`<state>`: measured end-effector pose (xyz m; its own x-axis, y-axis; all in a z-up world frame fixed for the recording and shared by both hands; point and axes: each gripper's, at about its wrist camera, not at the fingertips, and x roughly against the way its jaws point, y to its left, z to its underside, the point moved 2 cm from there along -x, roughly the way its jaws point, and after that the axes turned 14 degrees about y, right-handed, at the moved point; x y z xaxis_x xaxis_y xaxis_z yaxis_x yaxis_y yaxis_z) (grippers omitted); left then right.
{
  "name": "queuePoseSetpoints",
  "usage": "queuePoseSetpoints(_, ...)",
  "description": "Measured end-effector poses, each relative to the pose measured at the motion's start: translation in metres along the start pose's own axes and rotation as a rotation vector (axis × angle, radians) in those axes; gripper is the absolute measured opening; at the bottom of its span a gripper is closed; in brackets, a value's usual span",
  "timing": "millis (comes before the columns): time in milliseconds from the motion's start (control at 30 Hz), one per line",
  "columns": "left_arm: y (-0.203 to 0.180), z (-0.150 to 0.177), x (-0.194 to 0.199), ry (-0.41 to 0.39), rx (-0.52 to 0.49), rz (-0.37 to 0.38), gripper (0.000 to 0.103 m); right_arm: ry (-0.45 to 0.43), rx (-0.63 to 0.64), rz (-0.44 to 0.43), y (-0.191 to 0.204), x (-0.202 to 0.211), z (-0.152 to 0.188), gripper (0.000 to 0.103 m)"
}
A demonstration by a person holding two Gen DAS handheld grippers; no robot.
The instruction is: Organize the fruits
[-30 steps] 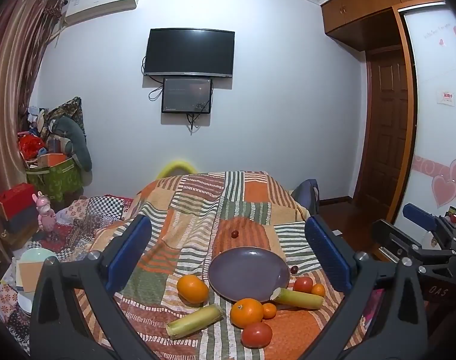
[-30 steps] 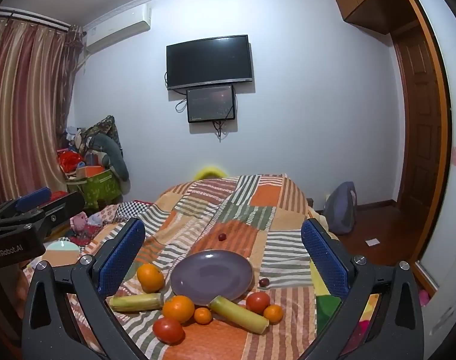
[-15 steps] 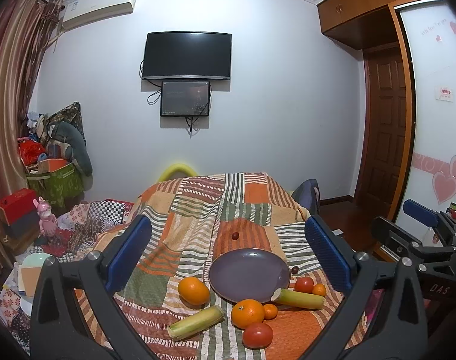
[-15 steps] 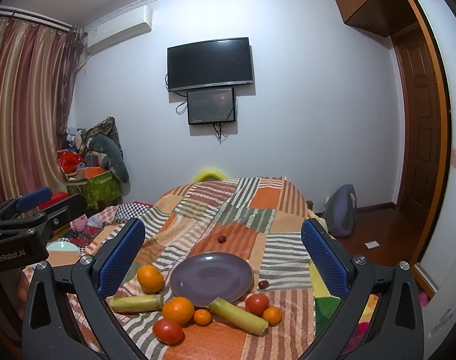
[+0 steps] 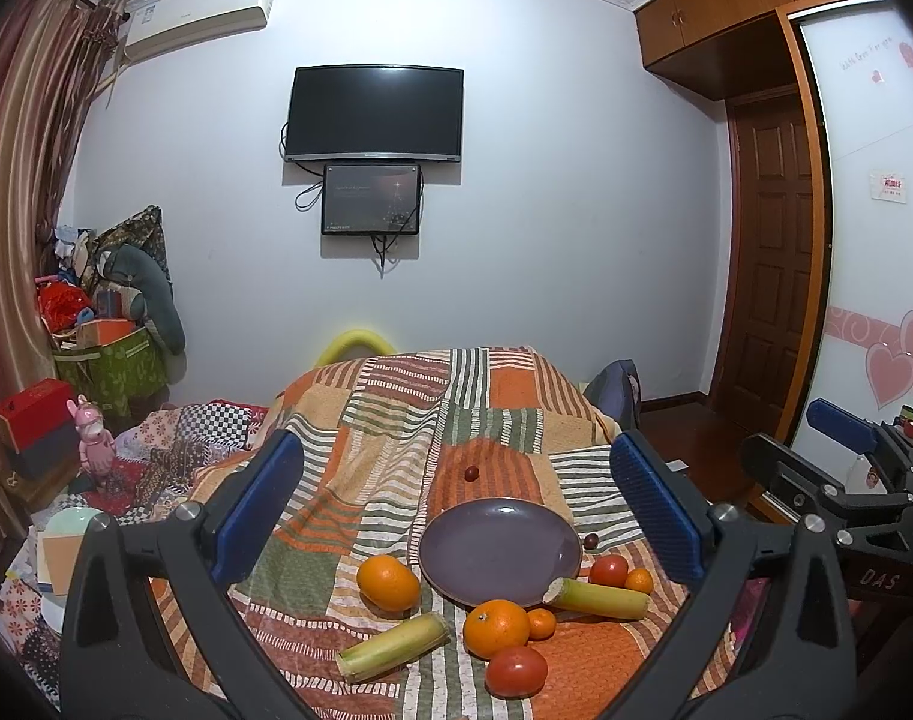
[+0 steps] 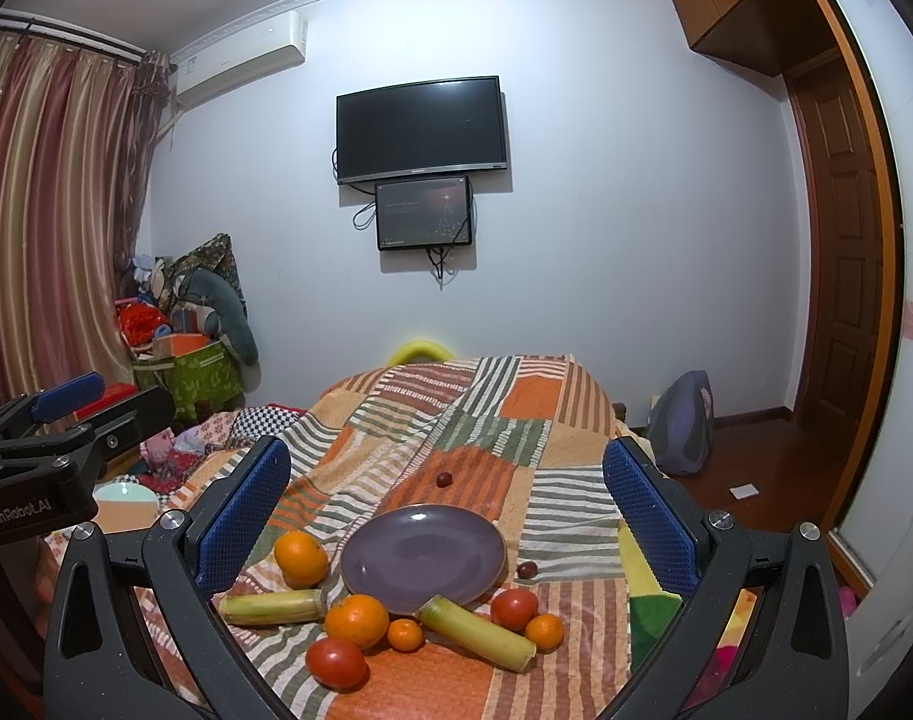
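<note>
Left wrist view: left gripper [image 5: 456,501] wide open, empty, held above the quilt [image 5: 390,420], aimed at the plate [image 5: 499,551]
Right gripper [image 6: 446,507]: also wide open, holding nothing, pointed at the plate
Plate: purple, empty, sits on the quilt
Oranges: one [image 5: 388,582] left of the plate, one [image 5: 495,629] at its near rim
Small oranges: one [image 5: 541,623] touching the near orange, one [image 5: 639,580] right of the plate
Tomatoes: one [image 5: 516,671] nearest the camera, one [image 5: 608,570] right of the plate
Cane pieces: one [image 5: 596,593] with its end touching the plate's near rim, one [image 5: 392,647] near-left of the plate
Grapes: one [image 5: 470,473] beyond the plate, one [image 5: 590,540] just off its right rim
</note>
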<state>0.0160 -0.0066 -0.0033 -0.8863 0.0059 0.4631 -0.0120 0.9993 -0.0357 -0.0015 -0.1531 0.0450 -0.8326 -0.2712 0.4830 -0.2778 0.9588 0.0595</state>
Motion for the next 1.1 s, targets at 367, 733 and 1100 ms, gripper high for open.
queuePoseSetpoints(367,-0.0002,-0.0003,0.0012,-0.001,0.001,-0.004,0.103,0.001,0.007,-0.001,-0.0008,0.0004,-0.0008,0.103)
queuePoseSetpoints(733,-0.0006,-0.0005,0.0013,-0.001,-0.001,-0.002,0.103,-0.001,0.01,0.001,0.0006,0.0003,-0.0007,0.103)
queuePoseSetpoints(1100,-0.002,-0.0008,0.001,0.001,0.0,0.002,0.103,-0.004,0.024,0.007,0.0039,0.0006,-0.0003,0.103)
